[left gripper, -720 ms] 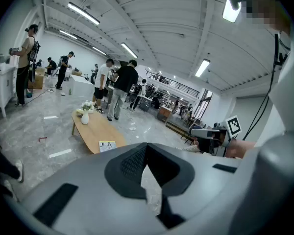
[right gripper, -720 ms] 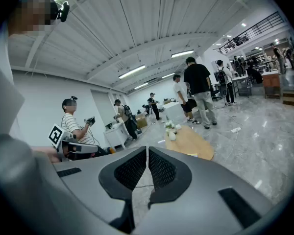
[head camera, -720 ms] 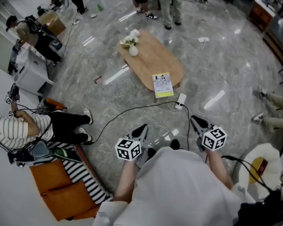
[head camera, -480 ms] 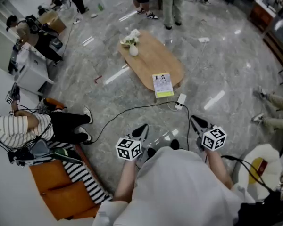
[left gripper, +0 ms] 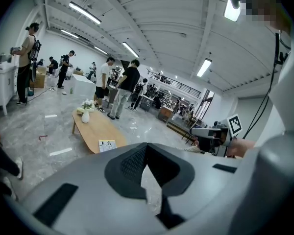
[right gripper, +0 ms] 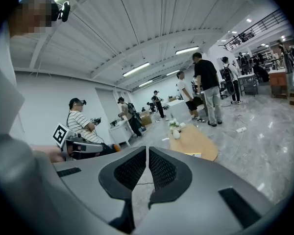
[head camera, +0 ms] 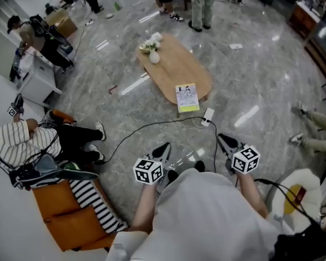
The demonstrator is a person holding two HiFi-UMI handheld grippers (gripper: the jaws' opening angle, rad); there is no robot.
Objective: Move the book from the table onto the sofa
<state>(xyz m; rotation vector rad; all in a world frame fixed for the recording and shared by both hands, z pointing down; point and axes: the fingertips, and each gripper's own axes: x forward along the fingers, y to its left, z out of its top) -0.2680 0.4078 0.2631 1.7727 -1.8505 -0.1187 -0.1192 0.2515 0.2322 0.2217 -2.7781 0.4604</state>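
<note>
The book (head camera: 187, 97), white with a yellow band, lies on the near end of the oval wooden table (head camera: 171, 69). It also shows small in the left gripper view as the book (left gripper: 107, 145) and in the right gripper view as the book (right gripper: 194, 154). My left gripper (head camera: 163, 148) and right gripper (head camera: 223, 141) are held close to my body, well short of the table, both shut with nothing in them. Their jaws meet in the left gripper (left gripper: 147, 148) and right gripper (right gripper: 147, 153) views. The orange sofa (head camera: 65, 222) stands at the lower left.
A white vase with flowers (head camera: 152, 49) stands on the table's far end. A power strip (head camera: 208, 116) and a black cable (head camera: 146, 128) lie on the floor between me and the table. A person in a striped shirt (head camera: 19, 148) sits by the sofa; a striped cushion (head camera: 92, 197) lies on it.
Both grippers have stayed where they were. The seated person in the striped shirt has leaned over a little, and the standing people beyond the table have stepped further off.
</note>
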